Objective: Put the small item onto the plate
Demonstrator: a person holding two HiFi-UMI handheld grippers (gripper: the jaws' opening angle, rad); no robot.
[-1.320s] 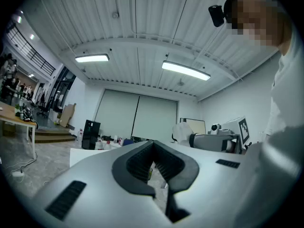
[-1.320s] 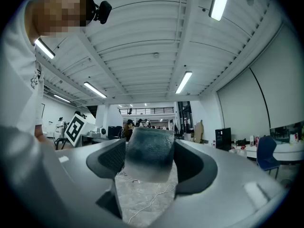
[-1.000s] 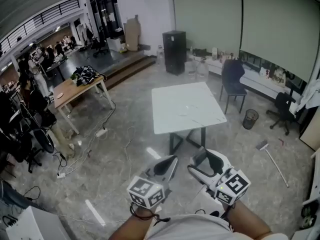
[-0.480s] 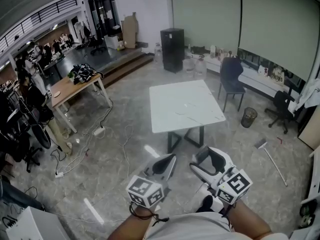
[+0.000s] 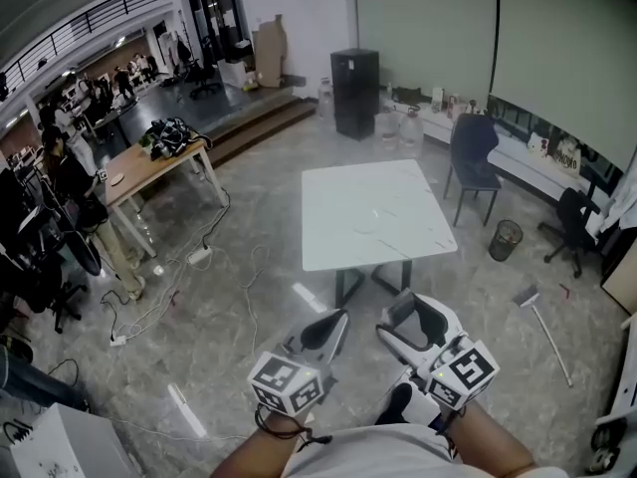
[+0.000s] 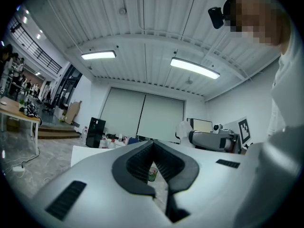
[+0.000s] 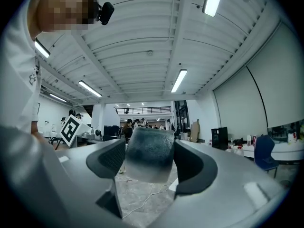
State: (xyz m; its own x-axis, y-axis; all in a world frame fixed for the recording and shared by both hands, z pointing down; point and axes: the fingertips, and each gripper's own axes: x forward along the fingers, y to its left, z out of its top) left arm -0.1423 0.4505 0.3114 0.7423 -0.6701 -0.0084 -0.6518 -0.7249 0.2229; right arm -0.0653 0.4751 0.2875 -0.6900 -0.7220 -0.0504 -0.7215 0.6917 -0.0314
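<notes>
Right tool (image 7: 148,166) clamped on small grey item (image 7: 149,148); left tool (image 6: 153,169) closed, empty.

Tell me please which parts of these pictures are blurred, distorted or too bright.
Head view: fisheye bends straight lines, and the white table looks hazy. Left gripper view: black round border, the ceiling lights glare. Right gripper view: the small item in the right gripper is soft and out of focus, being so near the lens.
</notes>
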